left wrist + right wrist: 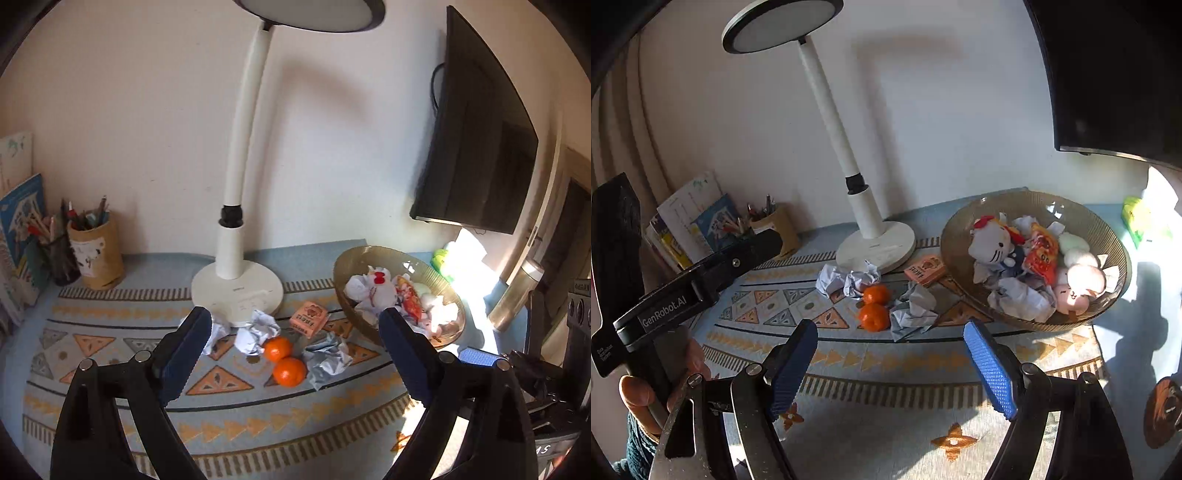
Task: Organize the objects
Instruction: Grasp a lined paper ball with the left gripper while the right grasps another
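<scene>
Both grippers hung above the near edge of the worktop (pixel 886 369), which was covered by a patterned cloth. Neither carried anything. The left gripper (pixel 295 332) had its fingers wide apart with nothing between them. The right gripper (pixel 890 363) likewise stood spread and empty. Both stances suited a reach for loose clutter rather than a carry.

That clutter sat in the middle of both views, just in front of the white desk lamp (pixel 238 288). Two tangerines (pixel 873 306) lay touching each other. A crumpled paper ball (pixel 912 310) lay just to their right, and two more paper wads (pixel 846 278) lay to their upper left against the lamp base. A small orange carton (pixel 923 269) lay between the lamp base and the bowl.

The ribbed glass bowl (pixel 1104 229) stood at centre right of the right wrist view. It already held a Hello Kitty plush (pixel 991 242), an orange snack packet (pixel 1041 254), pale round toys and more crumpled paper. So it appeared to be the collecting place, and the scattered pieces were probably still to go in.

At the left edge of the right wrist view a person's hand (pixel 642 395) gripped the handle of the left tool. A brown pen holder (pixel 98 251) and books (pixel 22 221) stood at the far left, apparently already in order.
</scene>
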`<action>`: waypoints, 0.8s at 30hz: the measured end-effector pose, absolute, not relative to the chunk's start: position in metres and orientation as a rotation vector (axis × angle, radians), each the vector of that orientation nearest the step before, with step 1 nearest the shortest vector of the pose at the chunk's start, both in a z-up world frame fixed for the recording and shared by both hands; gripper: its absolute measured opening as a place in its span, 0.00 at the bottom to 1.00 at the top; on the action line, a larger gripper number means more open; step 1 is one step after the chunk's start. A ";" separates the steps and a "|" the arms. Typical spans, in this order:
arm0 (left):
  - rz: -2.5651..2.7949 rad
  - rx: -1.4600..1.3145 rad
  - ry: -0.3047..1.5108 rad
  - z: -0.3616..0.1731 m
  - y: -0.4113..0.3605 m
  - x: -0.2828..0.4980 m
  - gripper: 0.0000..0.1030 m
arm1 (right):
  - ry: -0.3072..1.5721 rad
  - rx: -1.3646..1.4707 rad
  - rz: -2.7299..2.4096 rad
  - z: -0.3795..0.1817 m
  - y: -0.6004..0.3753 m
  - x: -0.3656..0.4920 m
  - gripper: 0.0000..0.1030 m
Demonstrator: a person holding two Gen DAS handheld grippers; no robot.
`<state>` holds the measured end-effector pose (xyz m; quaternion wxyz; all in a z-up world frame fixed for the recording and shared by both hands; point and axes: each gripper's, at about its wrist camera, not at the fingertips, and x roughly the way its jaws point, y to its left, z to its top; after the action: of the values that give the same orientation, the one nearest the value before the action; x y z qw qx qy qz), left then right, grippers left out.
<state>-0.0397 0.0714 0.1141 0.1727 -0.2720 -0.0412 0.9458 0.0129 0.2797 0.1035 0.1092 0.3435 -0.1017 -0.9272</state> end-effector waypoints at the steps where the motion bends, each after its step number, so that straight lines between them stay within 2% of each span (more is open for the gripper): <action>1: 2.723 -0.787 -0.129 0.108 0.054 -0.036 0.99 | -0.293 1.036 -2.708 0.094 0.269 0.012 0.79; 7: 2.843 -1.039 -0.107 0.023 -0.008 -0.040 0.99 | -0.126 1.117 -2.652 0.027 0.216 0.004 0.79; 10: 2.854 -1.086 -0.177 -0.004 -0.021 -0.044 0.98 | -0.131 1.146 -2.633 0.006 0.210 -0.006 0.79; 15: 2.886 -1.091 -0.195 -0.007 -0.024 -0.042 0.99 | -0.157 1.195 -2.649 -0.012 0.215 -0.015 0.79; 20: 2.862 -1.120 -0.160 -0.010 -0.018 -0.045 0.99 | -0.002 1.205 -2.697 -0.012 0.198 -0.012 0.81; 24: 2.860 -1.134 -0.125 -0.012 -0.014 -0.045 0.99 | 0.005 1.244 -2.693 -0.016 0.200 -0.016 0.81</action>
<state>-0.0454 -0.0141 -0.0119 0.0314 -0.3680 -0.0405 0.9284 -0.0157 0.1996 -0.0155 0.0875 0.4177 0.0017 -0.9043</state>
